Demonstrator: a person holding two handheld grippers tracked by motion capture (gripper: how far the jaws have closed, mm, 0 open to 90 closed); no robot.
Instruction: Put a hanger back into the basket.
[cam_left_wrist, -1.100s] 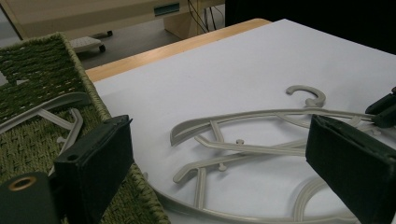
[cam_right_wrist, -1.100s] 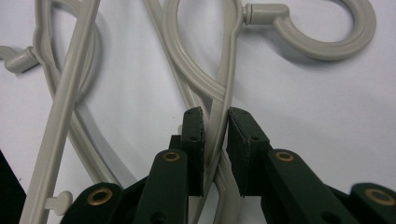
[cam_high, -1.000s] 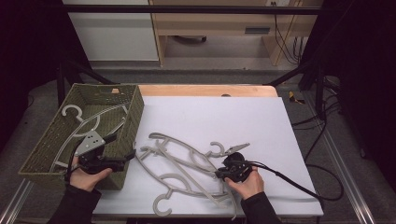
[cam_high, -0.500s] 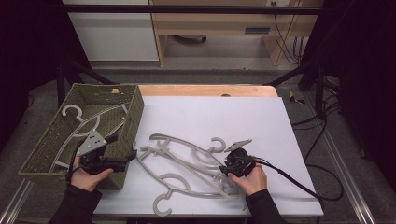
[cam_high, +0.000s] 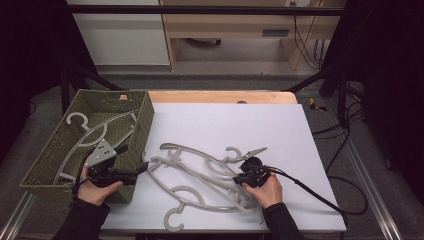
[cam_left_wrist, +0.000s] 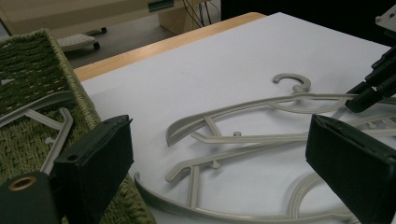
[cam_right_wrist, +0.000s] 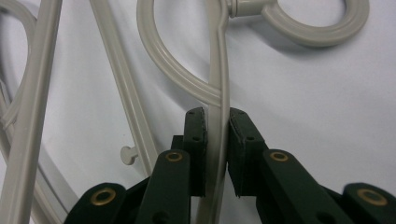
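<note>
So right now my right gripper (cam_right_wrist: 215, 122) has its jaws clamped on the thin arm of a hanger (cam_right_wrist: 219, 88), low in the centre of the right gripper view, with the hook (cam_right_wrist: 308, 23) looping off in the upper right. From the high view that's lower middle of the frame, right gripper (cam_high: 244, 176) sitting in the tangle of hangers (cam_high: 200, 172) on the white sheet (cam_high: 250, 125).

My left gripper (cam_high: 141, 169) is at lower left, jaws spread wide with nothing between them, parked right at the basket (cam_high: 142, 117) corner. A hanger (cam_high: 85, 135) already lies inside the basket.

My guess is the hangers are headed for the basket. What worries me: they're overlapped and hooked through each other, so lifting this one could drag the others along or flick them off the near edge. The grip is also on a skinny, slick-looking bar well off balance, so it may swivel or slip. And my left one is close enough to the basket wall to nudge it.
</note>
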